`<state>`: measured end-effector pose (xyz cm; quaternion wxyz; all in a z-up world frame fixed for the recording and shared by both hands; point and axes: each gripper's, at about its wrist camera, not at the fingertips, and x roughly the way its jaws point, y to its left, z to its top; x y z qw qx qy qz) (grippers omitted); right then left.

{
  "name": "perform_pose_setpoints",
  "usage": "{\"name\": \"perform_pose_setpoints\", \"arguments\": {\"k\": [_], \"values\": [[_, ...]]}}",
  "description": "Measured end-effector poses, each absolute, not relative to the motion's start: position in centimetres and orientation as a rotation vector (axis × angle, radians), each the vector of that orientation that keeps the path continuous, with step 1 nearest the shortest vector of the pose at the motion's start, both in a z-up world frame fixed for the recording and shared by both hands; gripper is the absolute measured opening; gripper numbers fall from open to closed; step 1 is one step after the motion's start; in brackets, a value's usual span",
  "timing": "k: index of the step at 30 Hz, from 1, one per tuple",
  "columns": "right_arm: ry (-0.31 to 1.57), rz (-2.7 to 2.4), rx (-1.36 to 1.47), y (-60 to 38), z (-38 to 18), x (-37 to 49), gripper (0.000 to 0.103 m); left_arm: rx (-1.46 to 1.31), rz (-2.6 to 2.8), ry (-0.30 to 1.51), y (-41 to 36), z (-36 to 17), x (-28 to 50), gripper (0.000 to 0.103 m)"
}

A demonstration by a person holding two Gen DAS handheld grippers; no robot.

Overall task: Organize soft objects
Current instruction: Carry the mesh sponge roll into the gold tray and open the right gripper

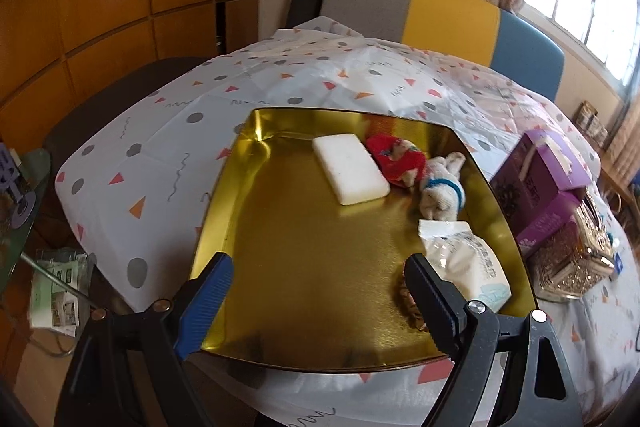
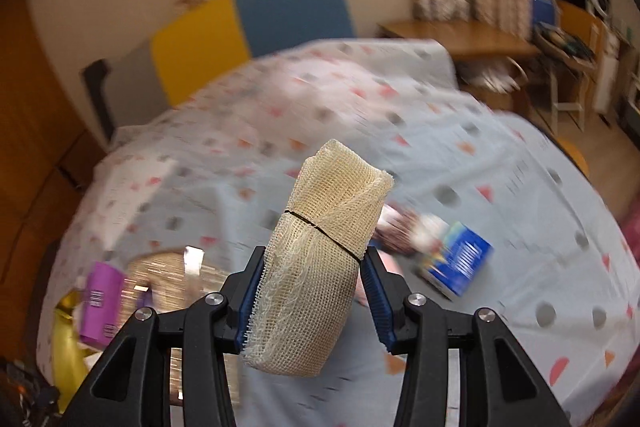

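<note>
Right gripper (image 2: 312, 291): fingers closed on a roll of cream gauze (image 2: 326, 259), gripped across its lower half below the black band, so the roll stands up and clear of the patterned cloth on the bench (image 2: 520, 195). The surroundings are blurred, consistent with the roll being carried — judged to be on its way to the tray.

Left gripper (image 1: 316, 291): fingers spread wide, nothing between them, poised over the near edge of the gold tray (image 1: 304, 267). It appears to wait there, free for the next item.

Inside the tray, far side: a white sponge block (image 1: 350, 169), a red knitted piece (image 1: 394, 157) touching it on the right, then a small white plush with a blue collar (image 1: 440, 189). Near right corner: a white wipes packet (image 1: 468, 259) — lying against the tray wall. Soft goods are thus being gathered in one container.

Outside the tray, right: purple boxes (image 1: 544, 179) and a glittery box (image 1: 580, 259). Farther right on the bench lies a blue box (image 2: 458, 261).
</note>
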<state>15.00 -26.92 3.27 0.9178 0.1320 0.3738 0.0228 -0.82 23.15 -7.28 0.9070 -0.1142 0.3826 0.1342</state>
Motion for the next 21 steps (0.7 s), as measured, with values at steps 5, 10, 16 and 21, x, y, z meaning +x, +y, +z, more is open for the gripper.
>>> {"name": "perform_pose_setpoints", "arguments": {"k": [5, 10, 16, 21], "values": [[0.711, 0.349, 0.110, -15.0, 8.3, 14.1, 0.047, -0.257, 0.303, 0.768, 24.5, -6.7, -1.1, 0.088], [0.792, 0.636, -0.022, -2.1, 6.8, 12.0, 0.047, -0.292, 0.347, 0.751, 26.4, -6.3, -1.7, 0.088], [1.006, 0.768, -0.060, 8.4, -1.1, 12.1, 0.047, -0.300, 0.378, 0.733, 28.0, -6.3, -2.6, 0.088], [1.105, 0.759, -0.086, 12.2, -6.1, 13.0, 0.049, -0.314, 0.391, 0.734, 28.7, -6.8, -3.3, 0.088]]}}
